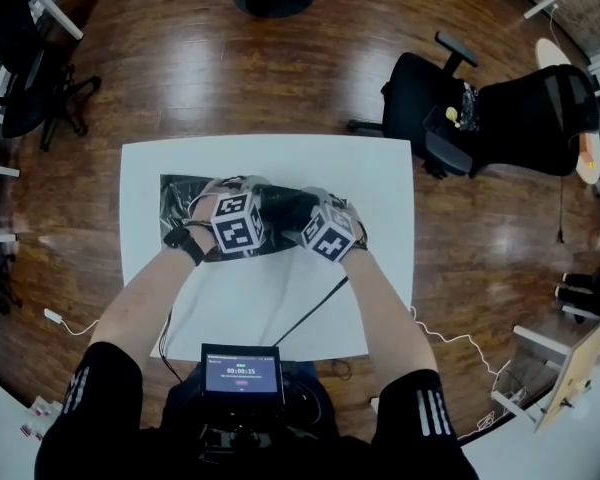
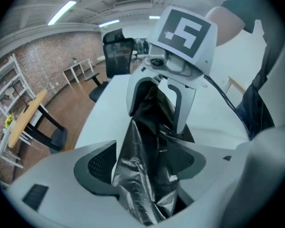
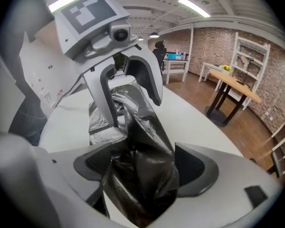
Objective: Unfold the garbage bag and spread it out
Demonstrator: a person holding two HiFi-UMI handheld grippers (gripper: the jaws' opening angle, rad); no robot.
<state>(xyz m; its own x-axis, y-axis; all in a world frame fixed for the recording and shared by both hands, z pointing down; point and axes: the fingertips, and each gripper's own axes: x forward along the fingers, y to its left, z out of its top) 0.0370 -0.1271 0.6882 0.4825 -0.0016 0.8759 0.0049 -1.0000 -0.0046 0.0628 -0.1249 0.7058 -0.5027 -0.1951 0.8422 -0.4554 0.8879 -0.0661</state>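
White table [image 1: 380,168], wood-floored office: garbage bag [image 1: 180,208] partly spread, middle bunched; left gripper [image 2: 143,165] and right gripper [image 3: 145,167] jaws wide apart, film loose between; flattening remains

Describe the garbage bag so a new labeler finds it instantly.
Start at the white table on the wood floor. On its far half lies the garbage bag: crumpled glossy black film, the only dark sheet on the white top, running between the open jaws of the left gripper and right gripper.
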